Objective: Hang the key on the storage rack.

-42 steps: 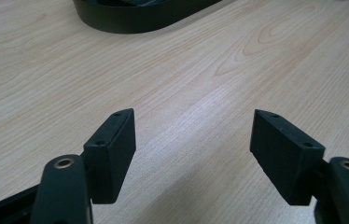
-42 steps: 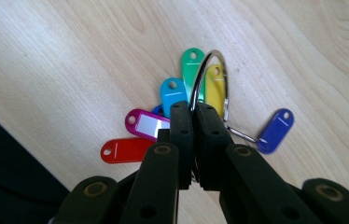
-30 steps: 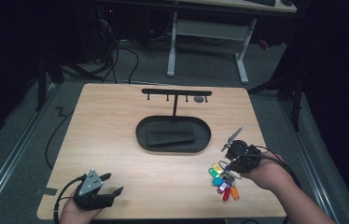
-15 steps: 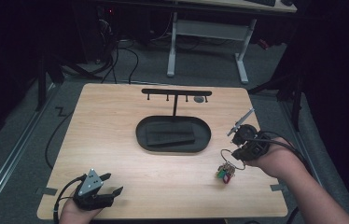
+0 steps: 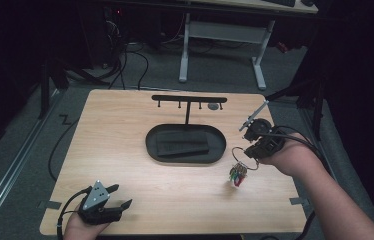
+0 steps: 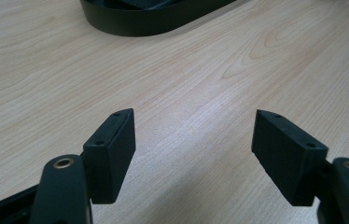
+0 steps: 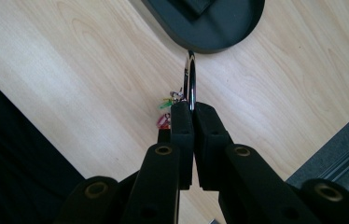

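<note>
A metal key ring with coloured tags is clamped by the right gripper, just right of the black oval tray. The left gripper is held spread with nothing between its jaws, well in front of that tray

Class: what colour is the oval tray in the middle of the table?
Black; the tray shows best in the high view.

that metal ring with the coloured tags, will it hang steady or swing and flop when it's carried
The round metal key ring looks stiff, pinched edge-on in the shut right gripper. The small coloured plastic tags dangle loosely beneath it, so they would probably swing and bunch. The bundle seems light, held by the ring's rim alone.
</note>
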A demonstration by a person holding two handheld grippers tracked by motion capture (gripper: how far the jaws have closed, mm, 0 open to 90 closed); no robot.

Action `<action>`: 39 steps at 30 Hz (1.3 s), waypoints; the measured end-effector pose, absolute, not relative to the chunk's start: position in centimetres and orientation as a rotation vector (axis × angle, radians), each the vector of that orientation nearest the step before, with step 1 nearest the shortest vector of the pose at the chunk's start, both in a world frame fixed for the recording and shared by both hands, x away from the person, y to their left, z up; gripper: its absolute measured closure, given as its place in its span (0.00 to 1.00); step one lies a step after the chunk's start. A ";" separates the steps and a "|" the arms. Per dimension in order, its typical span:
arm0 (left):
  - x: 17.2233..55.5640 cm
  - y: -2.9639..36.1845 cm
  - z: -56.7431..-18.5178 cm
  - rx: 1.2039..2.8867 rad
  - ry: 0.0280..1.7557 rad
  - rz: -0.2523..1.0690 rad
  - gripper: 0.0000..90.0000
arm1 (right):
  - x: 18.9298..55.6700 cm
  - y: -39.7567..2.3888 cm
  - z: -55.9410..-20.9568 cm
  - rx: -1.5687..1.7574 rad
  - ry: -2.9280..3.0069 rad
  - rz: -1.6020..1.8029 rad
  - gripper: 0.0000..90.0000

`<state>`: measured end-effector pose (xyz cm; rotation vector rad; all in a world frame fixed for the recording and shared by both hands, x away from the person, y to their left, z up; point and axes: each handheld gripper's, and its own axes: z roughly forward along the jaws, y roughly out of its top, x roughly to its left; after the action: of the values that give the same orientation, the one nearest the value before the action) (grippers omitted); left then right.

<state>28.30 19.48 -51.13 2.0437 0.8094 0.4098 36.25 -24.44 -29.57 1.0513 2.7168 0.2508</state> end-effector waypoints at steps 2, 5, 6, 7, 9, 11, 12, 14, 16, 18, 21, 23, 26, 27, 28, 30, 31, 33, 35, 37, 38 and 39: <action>28.3 19.5 -51.2 2.045 0.812 0.409 0.34 | 36.7 -24.1 -29.4 1.045 2.714 0.250 0.98; 28.3 19.5 -51.2 2.052 0.811 0.402 0.34 | 37.4 -23.6 -29.1 1.027 2.710 0.262 0.98; 28.2 19.4 -51.3 2.056 0.807 0.406 0.34 | 37.6 -23.4 -29.0 1.024 2.709 0.273 0.98; 28.2 19.4 -51.3 2.056 0.807 0.406 0.34 | 37.6 -23.4 -29.0 1.024 2.709 0.273 0.98; 28.3 19.4 -51.3 2.054 0.808 0.400 0.35 | 38.6 -23.0 -28.8 1.024 2.702 0.286 0.98; 28.3 19.5 -51.3 2.052 0.808 0.399 0.35 | 39.3 -22.7 -28.8 1.018 2.700 0.280 0.98; 28.3 19.5 -51.3 2.048 0.808 0.399 0.34 | 39.7 -22.6 -28.7 1.019 2.700 0.281 0.98; 28.2 19.6 -51.3 2.043 0.814 0.396 0.35 | 40.4 -22.2 -28.6 1.012 2.697 0.285 0.98; 28.2 19.6 -51.3 2.039 0.817 0.391 0.35 | 41.0 -21.8 -28.5 1.001 2.700 0.292 0.98; 28.1 19.6 -51.2 2.040 0.816 0.392 0.35 | 41.6 -21.5 -28.3 1.009 2.693 0.296 0.98; 28.1 19.6 -51.2 2.039 0.813 0.395 0.35 | 42.7 -21.1 -28.1 1.002 2.684 0.304 0.98; 28.0 19.7 -51.2 2.041 0.816 0.393 0.35 | 43.4 -20.8 -28.1 1.014 2.680 0.302 0.98; 28.0 19.8 -51.2 2.036 0.818 0.397 0.35 | 44.3 -20.7 -28.2 1.019 2.674 0.291 0.98; 28.0 19.8 -51.2 2.035 0.819 0.396 0.35 | 44.6 -20.6 -28.4 1.023 2.674 0.294 0.98; 28.0 19.8 -51.2 2.035 0.820 0.396 0.35 | 45.0 -20.6 -28.4 1.027 2.673 0.290 0.98; 28.0 19.9 -51.3 2.035 0.823 0.394 0.35 | 45.7 -20.6 -28.7 1.044 2.667 0.292 0.98; 28.0 19.9 -51.3 2.035 0.823 0.394 0.35 | 45.7 -20.6 -28.7 1.044 2.667 0.292 0.98; 28.0 19.9 -51.3 2.035 0.825 0.396 0.35 | 46.6 -20.7 -29.1 1.068 2.662 0.295 0.98; 27.9 19.9 -51.3 2.037 0.828 0.399 0.35 | 47.0 -20.8 -29.2 1.062 2.662 0.298 0.98; 27.9 20.1 -51.4 2.038 0.835 0.399 0.35 | 47.9 -21.0 -29.4 1.085 2.657 0.303 0.98; 27.9 20.2 -51.4 2.035 0.839 0.402 0.35 | 48.2 -21.1 -29.6 1.094 2.650 0.300 0.98; 27.9 20.3 -51.3 2.032 0.845 0.401 0.35 | 48.5 -21.1 -29.7 1.117 2.643 0.304 0.98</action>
<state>27.94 20.30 -51.35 2.0316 0.8447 0.4012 48.51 -21.13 -29.70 1.1171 2.6431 0.3035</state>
